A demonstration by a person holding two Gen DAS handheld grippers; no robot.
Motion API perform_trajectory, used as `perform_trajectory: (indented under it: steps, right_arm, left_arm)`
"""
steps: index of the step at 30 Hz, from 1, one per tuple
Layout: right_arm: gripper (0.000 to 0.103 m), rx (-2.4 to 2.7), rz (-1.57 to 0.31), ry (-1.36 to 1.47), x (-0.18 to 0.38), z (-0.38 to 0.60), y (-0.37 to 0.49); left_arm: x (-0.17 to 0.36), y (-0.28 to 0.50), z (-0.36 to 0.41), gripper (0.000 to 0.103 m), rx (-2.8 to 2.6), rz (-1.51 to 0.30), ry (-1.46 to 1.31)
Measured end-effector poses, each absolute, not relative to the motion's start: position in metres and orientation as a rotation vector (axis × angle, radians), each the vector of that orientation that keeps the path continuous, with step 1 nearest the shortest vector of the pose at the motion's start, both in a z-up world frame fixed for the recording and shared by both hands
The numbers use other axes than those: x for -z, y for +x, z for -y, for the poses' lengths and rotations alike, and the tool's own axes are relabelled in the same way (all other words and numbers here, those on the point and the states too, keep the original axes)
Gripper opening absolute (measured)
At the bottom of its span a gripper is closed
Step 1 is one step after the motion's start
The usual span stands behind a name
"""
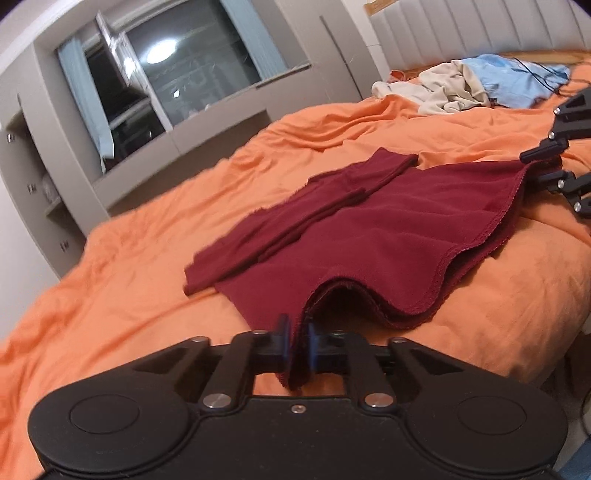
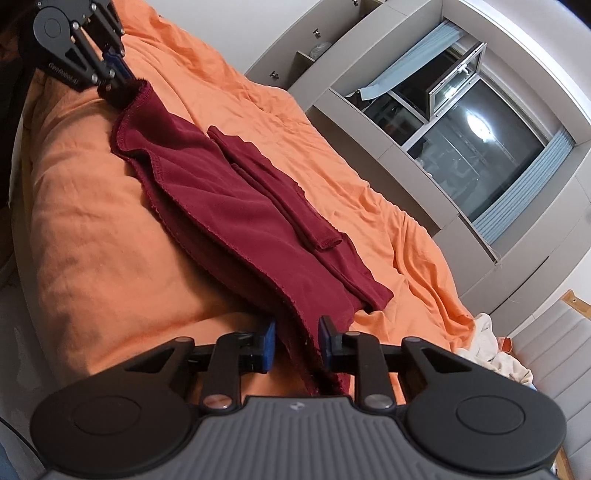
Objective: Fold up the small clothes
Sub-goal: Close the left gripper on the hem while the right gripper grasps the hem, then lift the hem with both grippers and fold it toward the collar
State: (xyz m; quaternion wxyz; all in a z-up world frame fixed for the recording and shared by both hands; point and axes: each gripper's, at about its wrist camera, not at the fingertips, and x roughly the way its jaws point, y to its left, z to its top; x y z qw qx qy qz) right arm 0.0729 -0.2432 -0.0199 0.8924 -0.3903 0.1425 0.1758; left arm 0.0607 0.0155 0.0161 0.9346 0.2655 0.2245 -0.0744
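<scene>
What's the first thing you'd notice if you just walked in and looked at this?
The dark red garment spread flat across the bright orange bedcover, with its sleeves folded in on top. The left gripper and the right gripper each have a corner of its near hem between their fingers. Farther up the bed, by the headboard, lies a loose heap of cream and blue clothes.

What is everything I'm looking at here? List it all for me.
Dark red garment: one, maroon, spread on the bed, partly folded, a corner in each gripper.
Bed cover: one, orange, wrinkled, under the garment.
Clothes pile: cream and light blue pieces, count unclear, by the headboard.
Headboard: one, pale grey, padded.
Window: one, dark, blue blinds, in grey wall units.
Left hand-held gripper: black, shut on the near corner.
Right hand-held gripper: black, blue pads, fabric between its fingers.
</scene>
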Motion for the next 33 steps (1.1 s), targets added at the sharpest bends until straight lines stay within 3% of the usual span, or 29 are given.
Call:
perform_trajectory:
  steps: [2,3,6,17,18,23,25,27,29,30,31,33]
  right_arm:
    - [0.024,-0.358,-0.296,-0.808,0.02,0.243,0.074]
    - [0.015,-0.355,-0.289,-0.805,0.019,0.243,0.075]
    - [0.009,-0.331,-0.222,-0.78,0.008,0.245,0.071]
    - [0.004,-0.309,-0.056,-0.642,-0.069,0.285,0.035]
    - [0.0,-0.312,-0.056,-0.626,-0.076,0.291,0.027]
    - [0.0,-0.301,-0.056,-0.612,-0.091,0.304,-0.001]
    - [0.0,-0.306,-0.092,-0.621,-0.082,0.304,0.0]
    - [0.004,-0.333,-0.181,-0.617,-0.069,0.304,0.009]
    - [0.005,-0.367,-0.249,-0.601,-0.06,0.302,0.019]
    - [0.013,-0.381,-0.276,-0.615,-0.055,0.299,0.023]
    - [0.031,-0.387,-0.3,-0.644,-0.051,0.294,0.028]
    - [0.054,-0.405,-0.346,-0.711,-0.043,0.284,0.037]
  left_arm:
    - [-0.019,0.06,-0.016,0.006,0.138,-0.435,0.554]
    - [-0.022,0.059,-0.018,0.006,0.126,-0.416,0.542]
    - [-0.039,0.05,-0.026,0.006,0.069,-0.3,0.505]
    - [-0.096,-0.009,-0.03,0.0,-0.027,-0.023,0.52]
    - [-0.101,-0.018,-0.029,0.0,-0.038,0.003,0.536]
    - [-0.105,-0.034,-0.03,0.0,0.029,-0.086,0.465]
    - [-0.094,-0.03,-0.029,0.008,0.048,-0.156,0.458]
    - [-0.084,-0.023,-0.032,0.025,0.1,-0.246,0.429]
    - [-0.074,-0.017,-0.032,0.029,0.14,-0.325,0.417]
    - [-0.068,-0.015,-0.031,0.038,0.151,-0.351,0.424]
    - [-0.062,-0.012,-0.031,0.043,0.162,-0.378,0.442]
    - [-0.049,-0.006,-0.026,0.067,0.182,-0.426,0.49]
